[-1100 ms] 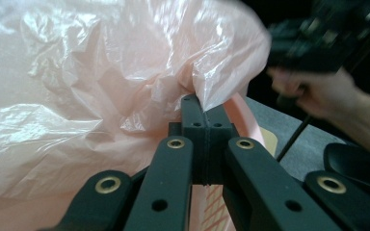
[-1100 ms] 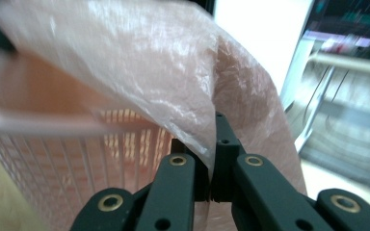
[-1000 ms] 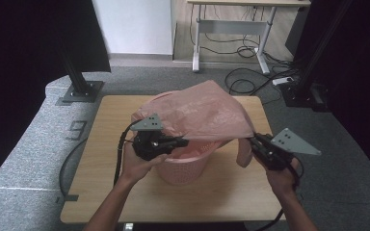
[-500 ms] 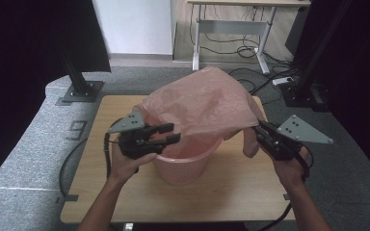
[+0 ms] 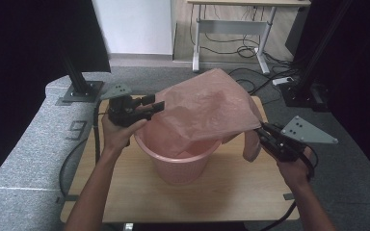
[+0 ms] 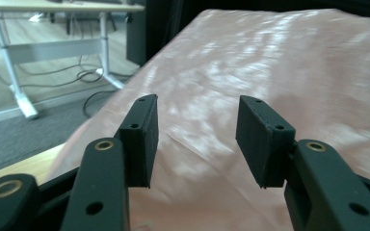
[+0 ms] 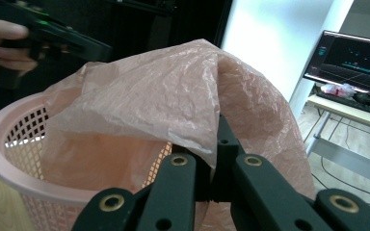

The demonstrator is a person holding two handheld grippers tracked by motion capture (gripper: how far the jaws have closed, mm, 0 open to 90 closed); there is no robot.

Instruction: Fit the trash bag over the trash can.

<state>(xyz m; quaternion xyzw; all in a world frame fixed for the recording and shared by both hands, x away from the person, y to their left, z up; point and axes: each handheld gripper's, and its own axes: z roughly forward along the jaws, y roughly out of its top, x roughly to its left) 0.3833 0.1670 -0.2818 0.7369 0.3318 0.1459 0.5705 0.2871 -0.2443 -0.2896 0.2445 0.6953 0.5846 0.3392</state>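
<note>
In the right gripper view, the right tongs [image 7: 212, 163] have their black jaws pressed together on a fold of the thin, crinkled pink plastic bag [image 7: 173, 96], pinching its edge. Past them this view shows the lattice wall of the round pink plastic basket [image 7: 14, 144], which the high view gives merely as a smooth tub, and the bag's lower part hanging down inside it. Far right stands a dark monitor [image 7: 351, 60] on a desk.

The left gripper view looks between the left tongs [image 6: 195, 139], whose jaws stand about half apart and have just been opening; nothing is between them, and the bag's glossy sheet [image 6: 279, 86] spreads just beyond the pads without touching them.

From the high view, the basket [image 5: 180, 163] sits mid-way on the light wooden worktop [image 5: 221, 202]. The bag [image 5: 207, 106] rises tent-like over the basket's far and right rim, leaving the near left part of the opening uncovered. The left tongs [image 5: 154, 103] hover at the basket's far left rim, just beside the bag; the right tongs [image 5: 262, 130] grip its right corner, a flap drooping below them. Behind the worktop lie grey carpet, black stand feet [image 5: 79, 91], and a white-legged table [image 5: 236, 29] with loose cables.
</note>
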